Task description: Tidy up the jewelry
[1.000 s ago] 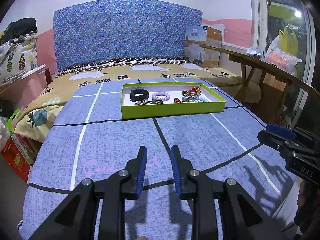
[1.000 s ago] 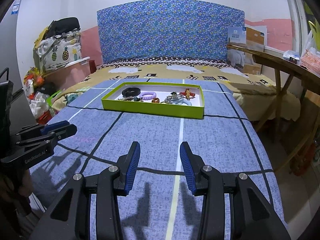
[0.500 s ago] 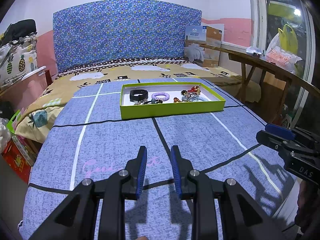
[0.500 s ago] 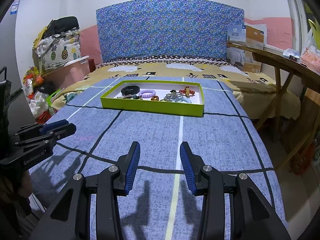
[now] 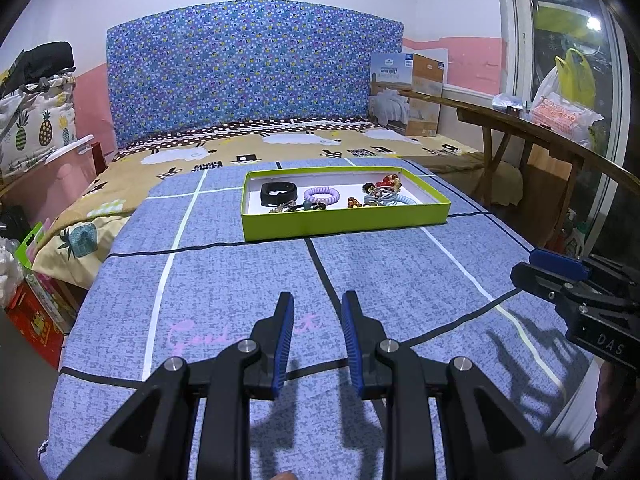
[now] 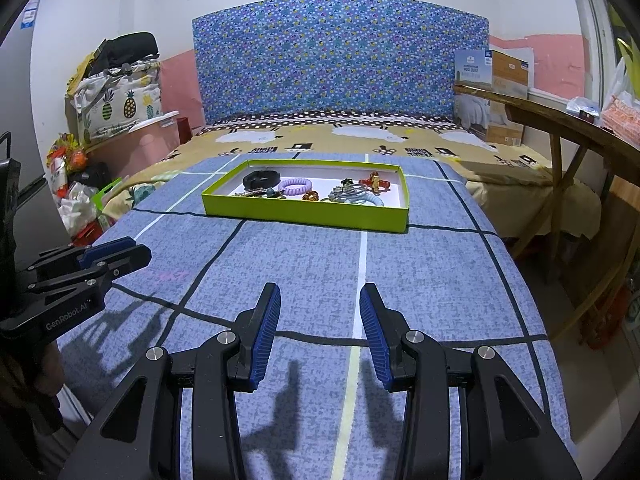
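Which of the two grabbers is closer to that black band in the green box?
Left. The left gripper hangs over the blanket with the black band ahead, slightly leftward; the right gripper is beside it, farther right of the band.

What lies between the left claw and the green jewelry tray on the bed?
Only bare blue bedspread with its dark and white lines separates the left claw from the green tray; the left wrist view shows this stretch plainly.

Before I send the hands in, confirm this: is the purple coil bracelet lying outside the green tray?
No, the purple coil bracelet lies inside the green tray, between the black band and the pile of small trinkets.
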Demonstrator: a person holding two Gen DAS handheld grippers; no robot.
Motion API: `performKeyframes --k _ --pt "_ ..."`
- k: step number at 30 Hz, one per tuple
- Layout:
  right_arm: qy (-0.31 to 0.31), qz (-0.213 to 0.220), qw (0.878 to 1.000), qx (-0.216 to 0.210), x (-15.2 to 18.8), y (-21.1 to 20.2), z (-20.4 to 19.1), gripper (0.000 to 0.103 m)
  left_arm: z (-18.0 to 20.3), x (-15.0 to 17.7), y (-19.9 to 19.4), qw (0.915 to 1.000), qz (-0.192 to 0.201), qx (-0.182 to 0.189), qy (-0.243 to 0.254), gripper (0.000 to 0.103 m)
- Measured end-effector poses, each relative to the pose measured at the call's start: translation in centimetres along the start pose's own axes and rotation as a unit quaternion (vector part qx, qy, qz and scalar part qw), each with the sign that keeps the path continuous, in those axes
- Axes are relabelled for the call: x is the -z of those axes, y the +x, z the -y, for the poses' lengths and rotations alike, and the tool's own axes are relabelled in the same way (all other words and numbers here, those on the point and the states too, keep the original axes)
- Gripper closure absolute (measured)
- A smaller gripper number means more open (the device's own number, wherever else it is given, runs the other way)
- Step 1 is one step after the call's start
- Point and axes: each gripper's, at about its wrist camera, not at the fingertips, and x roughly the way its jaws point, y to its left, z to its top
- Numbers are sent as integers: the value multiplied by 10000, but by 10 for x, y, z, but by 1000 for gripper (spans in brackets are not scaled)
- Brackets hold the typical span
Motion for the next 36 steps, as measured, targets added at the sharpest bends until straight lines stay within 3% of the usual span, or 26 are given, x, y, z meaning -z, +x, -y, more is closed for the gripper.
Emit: performKeyframes --k 36 --pt "-8 -39 10000 -8 3 -1 -3 61 -2 0 2 9998 1 -187 65 77"
